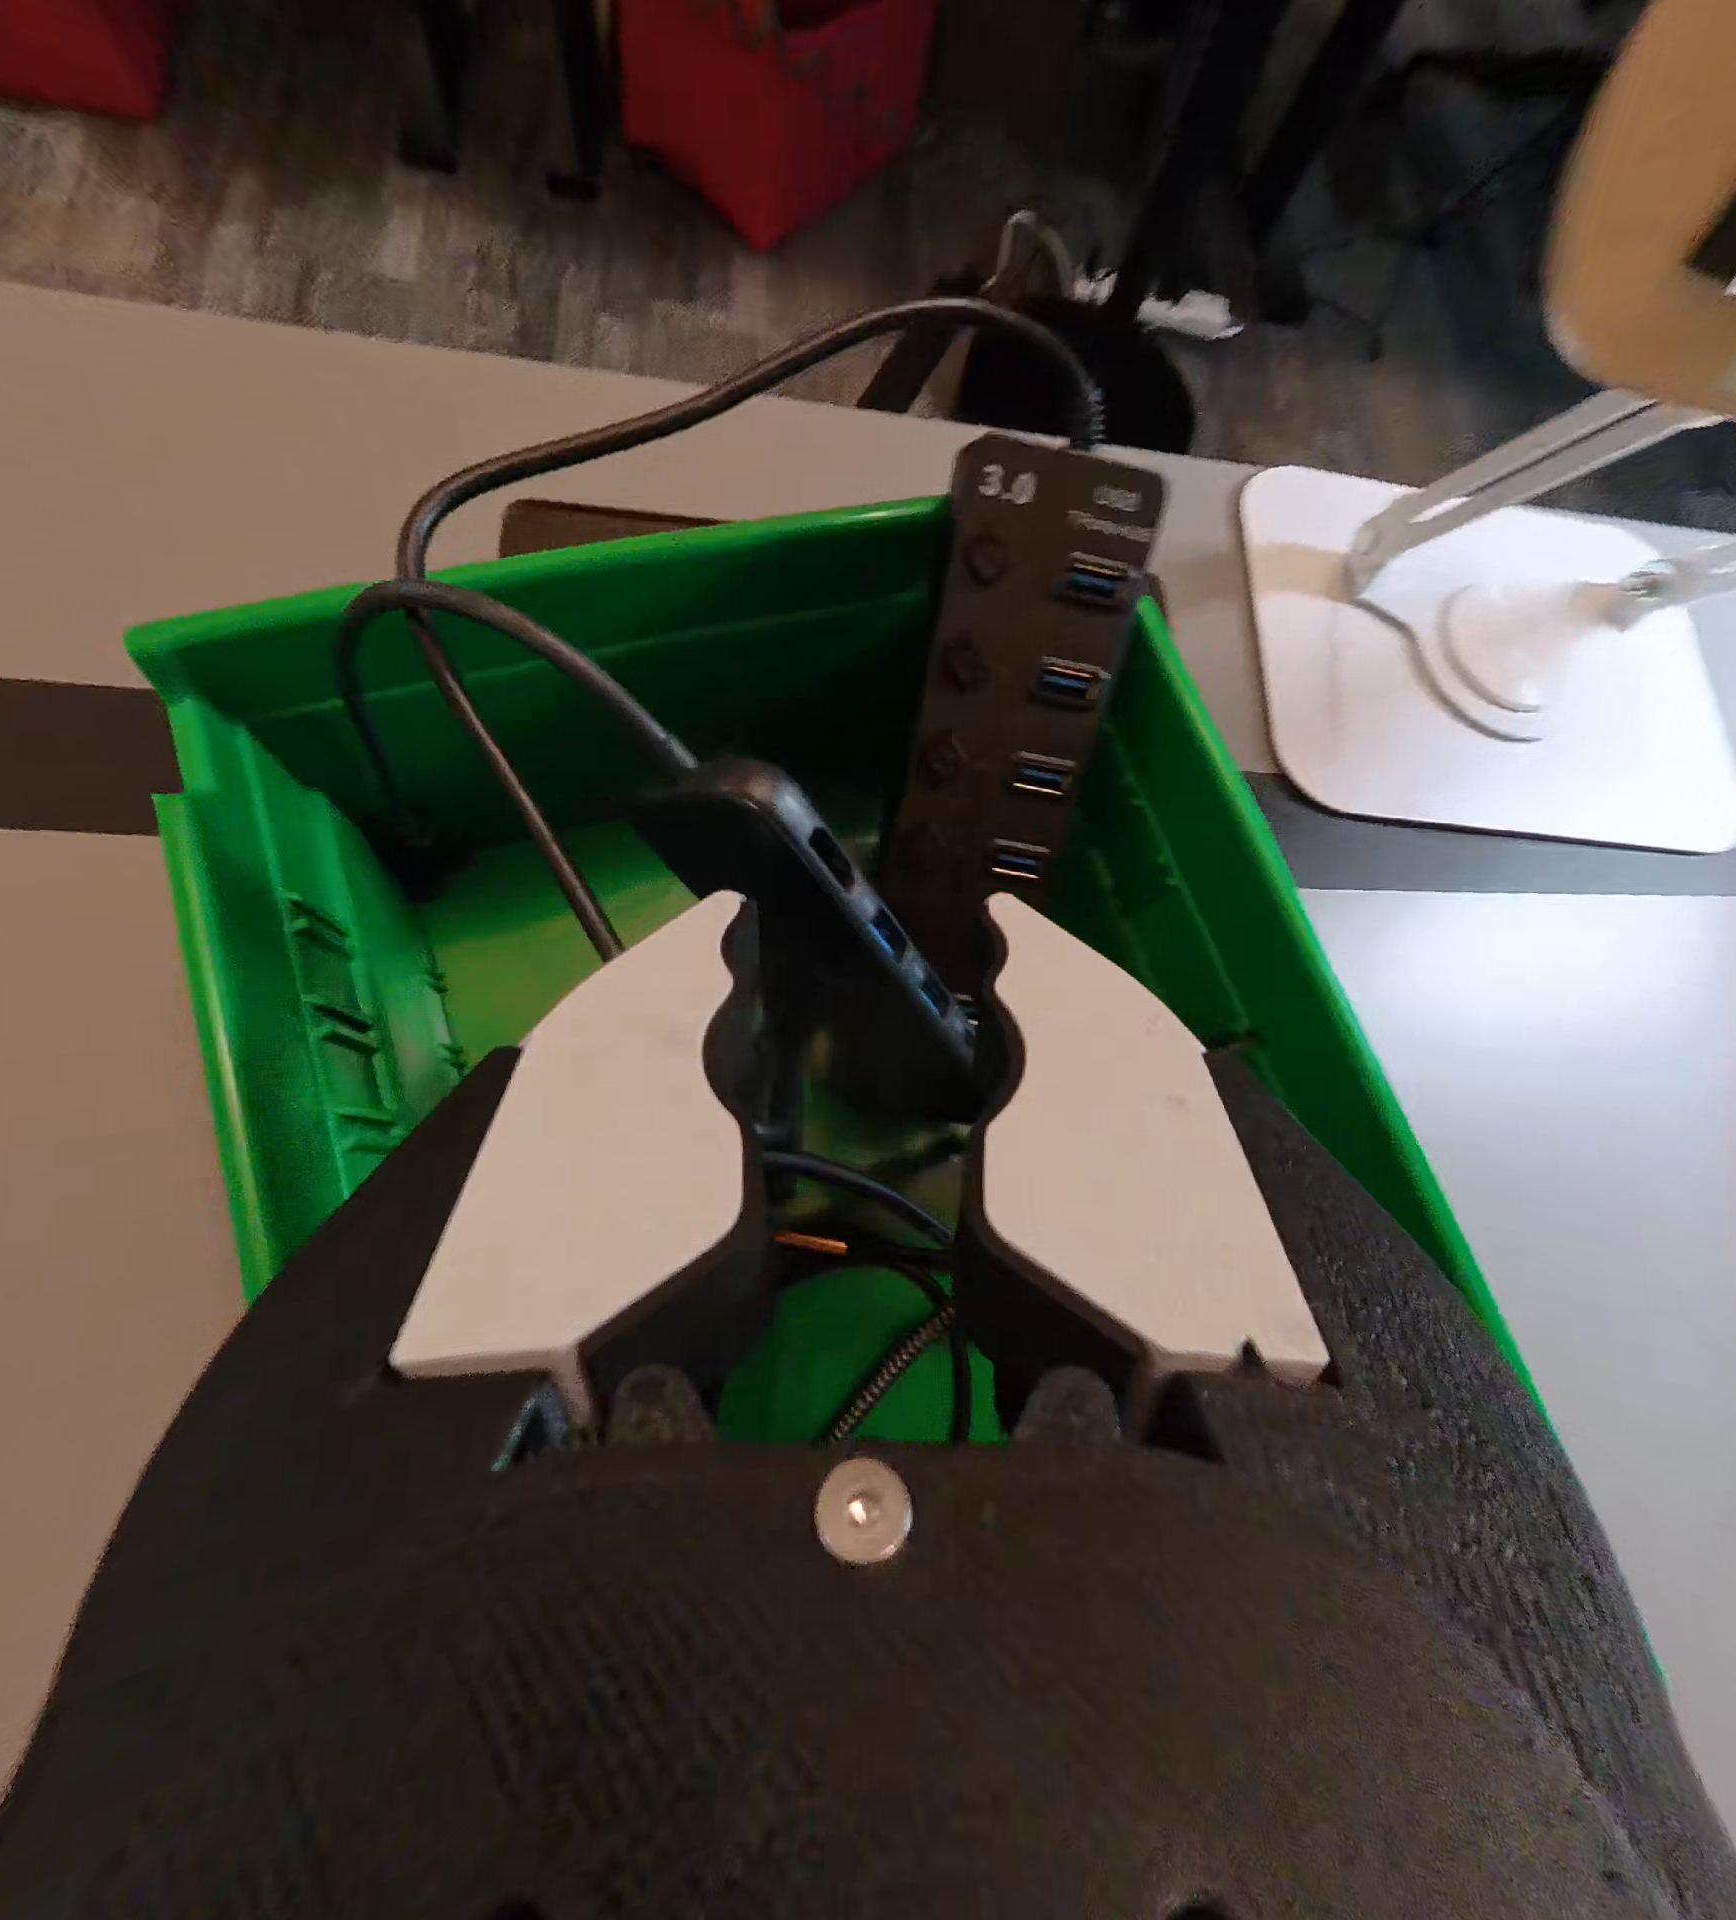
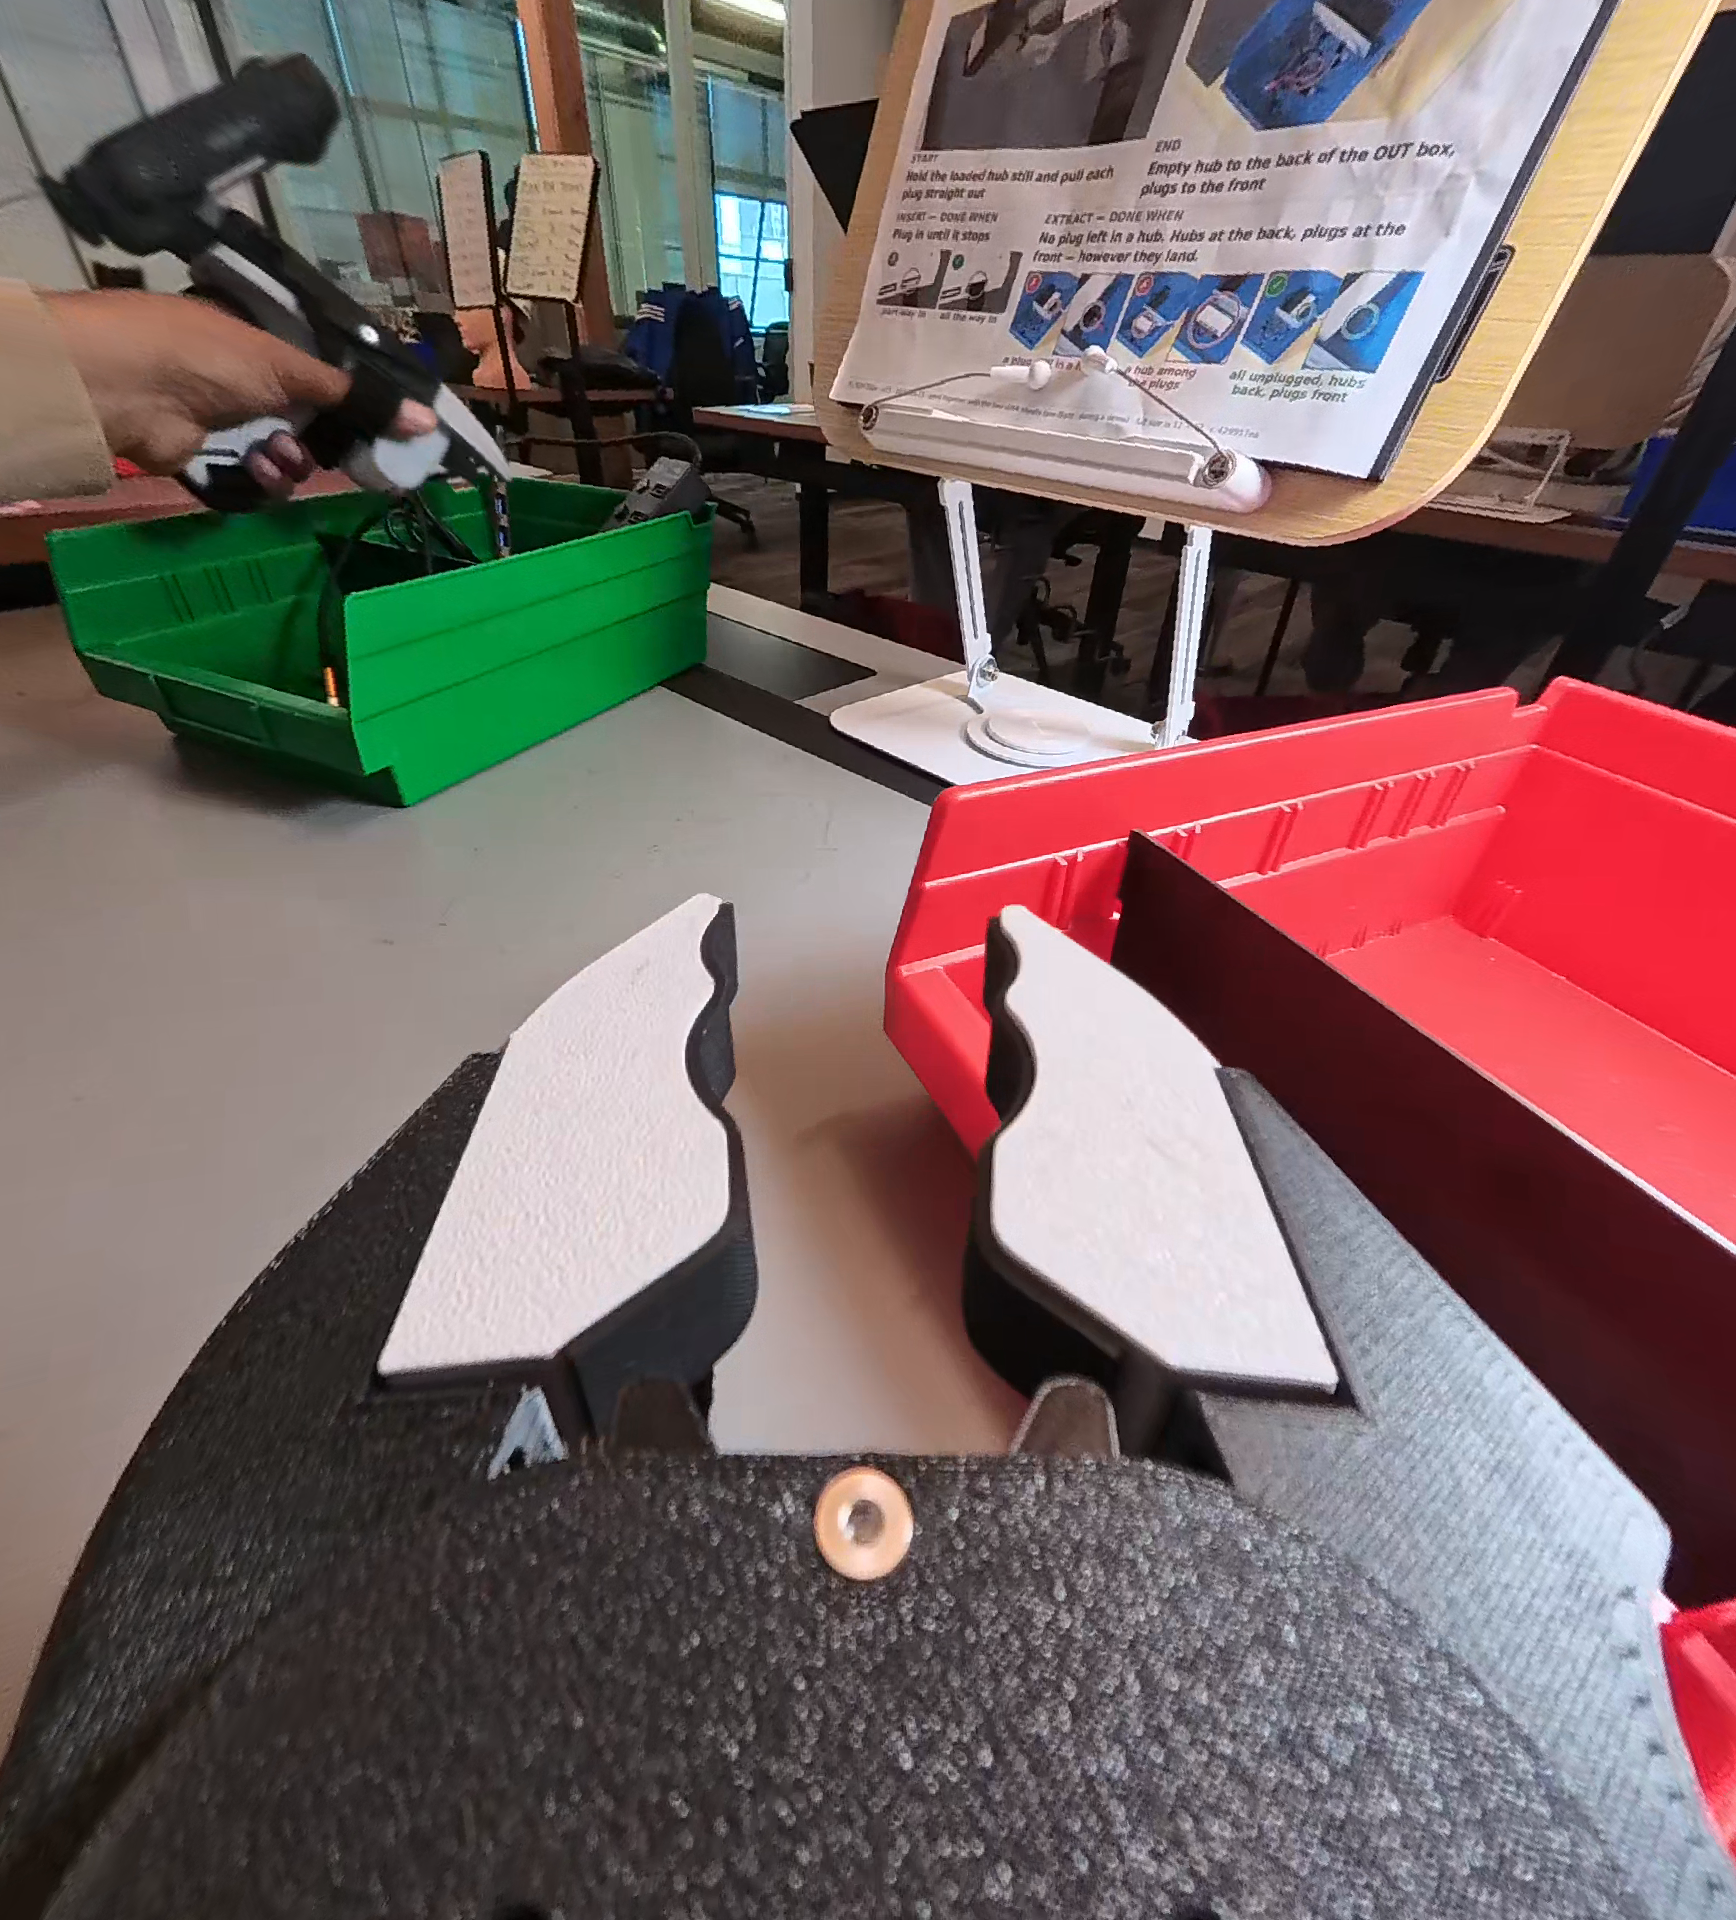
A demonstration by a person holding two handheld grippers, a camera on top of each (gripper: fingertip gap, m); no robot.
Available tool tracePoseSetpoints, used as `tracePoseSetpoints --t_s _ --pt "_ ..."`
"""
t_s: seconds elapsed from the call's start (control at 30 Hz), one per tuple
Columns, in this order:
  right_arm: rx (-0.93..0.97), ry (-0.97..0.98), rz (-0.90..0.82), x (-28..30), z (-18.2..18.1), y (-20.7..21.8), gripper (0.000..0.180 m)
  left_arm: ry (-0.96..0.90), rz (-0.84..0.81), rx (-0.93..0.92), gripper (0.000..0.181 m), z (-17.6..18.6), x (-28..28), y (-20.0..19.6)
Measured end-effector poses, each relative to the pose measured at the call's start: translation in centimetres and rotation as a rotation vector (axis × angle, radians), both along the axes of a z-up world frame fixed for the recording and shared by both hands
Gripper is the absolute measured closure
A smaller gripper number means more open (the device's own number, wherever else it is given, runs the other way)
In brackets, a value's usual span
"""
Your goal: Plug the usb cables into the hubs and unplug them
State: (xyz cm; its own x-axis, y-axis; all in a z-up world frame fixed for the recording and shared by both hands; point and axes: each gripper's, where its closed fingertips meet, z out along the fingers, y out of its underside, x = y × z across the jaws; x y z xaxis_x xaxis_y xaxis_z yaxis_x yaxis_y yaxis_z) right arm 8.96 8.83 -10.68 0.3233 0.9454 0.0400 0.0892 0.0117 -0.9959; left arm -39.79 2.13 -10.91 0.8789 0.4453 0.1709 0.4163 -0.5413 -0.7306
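My left gripper (image 1: 864,909) reaches down into a green bin (image 1: 531,592), its jaws apart. A slim black USB hub (image 1: 879,940) with blue ports lies slanted between the fingers, its near end against the right finger. A longer black hub (image 1: 1035,675) with switches and blue ports leans upright in the bin's far right corner. Black cables (image 1: 490,717) loop over the bin's back wall, and a braided cable (image 1: 895,1371) lies on the bin floor. My right gripper (image 2: 859,935) is open and empty above the table, beside a red bin (image 2: 1207,821).
The red bin has a black divider (image 2: 1363,1039) and nothing shows inside it. A white stand (image 2: 1009,727) holding an instruction sheet (image 2: 1155,208) sits between the green bin (image 2: 511,665) and the red one. A hand (image 2: 199,384) holds the left gripper. Black tape strips (image 1: 33,758) mark the table.
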Motion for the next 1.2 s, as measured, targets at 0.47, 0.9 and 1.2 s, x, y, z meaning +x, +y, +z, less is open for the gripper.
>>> tracePoseSetpoints --t_s 0.47,0.9,1.2 --pt "0.003 -0.015 0.002 0.4 0.1 -0.1 0.140 0.075 0.036 -0.173 0.154 -0.8 -2.6 1.6" --pt "0.014 -0.029 -0.001 0.2 -0.2 -0.2 0.145 0.100 -0.284 0.069 0.167 12.0 4.0 1.8" --pt "0.032 0.022 0.067 -0.8 1.3 -1.9 0.145 0.244 -0.620 0.363 0.169 19.5 15.5 -1.7"
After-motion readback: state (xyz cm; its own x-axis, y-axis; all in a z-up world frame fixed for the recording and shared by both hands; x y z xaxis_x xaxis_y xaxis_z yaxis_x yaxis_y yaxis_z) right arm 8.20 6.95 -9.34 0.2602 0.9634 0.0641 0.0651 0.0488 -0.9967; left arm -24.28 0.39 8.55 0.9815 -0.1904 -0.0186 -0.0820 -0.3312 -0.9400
